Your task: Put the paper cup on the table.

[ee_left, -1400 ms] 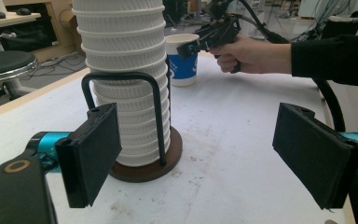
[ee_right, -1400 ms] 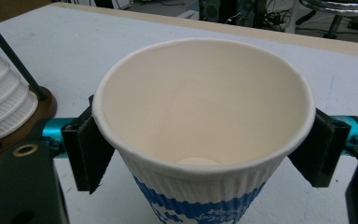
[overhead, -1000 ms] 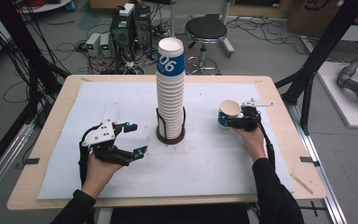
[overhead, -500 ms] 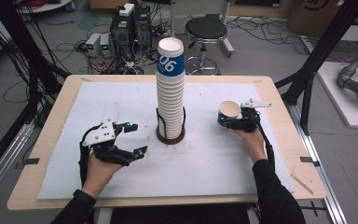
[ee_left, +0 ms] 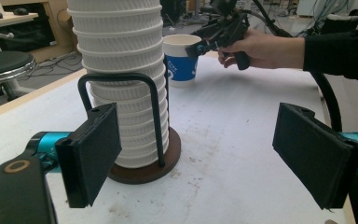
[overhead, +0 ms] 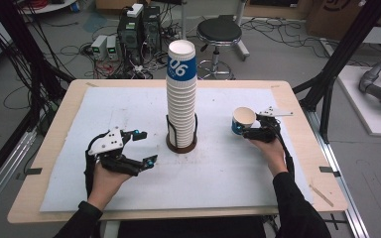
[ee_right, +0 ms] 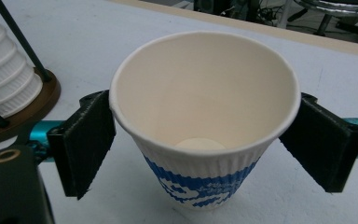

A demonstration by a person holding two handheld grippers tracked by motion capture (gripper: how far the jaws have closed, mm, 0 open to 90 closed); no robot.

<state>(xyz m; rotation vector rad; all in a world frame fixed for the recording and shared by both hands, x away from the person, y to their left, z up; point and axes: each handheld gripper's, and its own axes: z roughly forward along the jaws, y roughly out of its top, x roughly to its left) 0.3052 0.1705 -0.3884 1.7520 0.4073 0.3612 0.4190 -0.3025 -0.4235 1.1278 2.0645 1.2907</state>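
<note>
Standing upright on the white surface, the paper cup sits well to the right of the tall stack of cups in its wire holder, with its mouth up and its blue print facing out. The right tongs bracket it just under the rim; their jaws have just been opening, and in the right gripper view the cup stands between the two pads with the left pad at most brushing the wall and the right one a little clear, so nothing is clamped. The left tongs lie near the holder's base, jaws about half spread and empty, the stack rising just beyond them. A single cup like this is likely very light and thin-walled: it would dent or go oval under a hard squeeze, and the ribbed outside should give the pads fair friction. The best hold is probably high on the wall, just beneath the rolled rim, where the paper is stiffest, with gentle pressure from both sides. Being empty, it could tip at a nudge.
</note>
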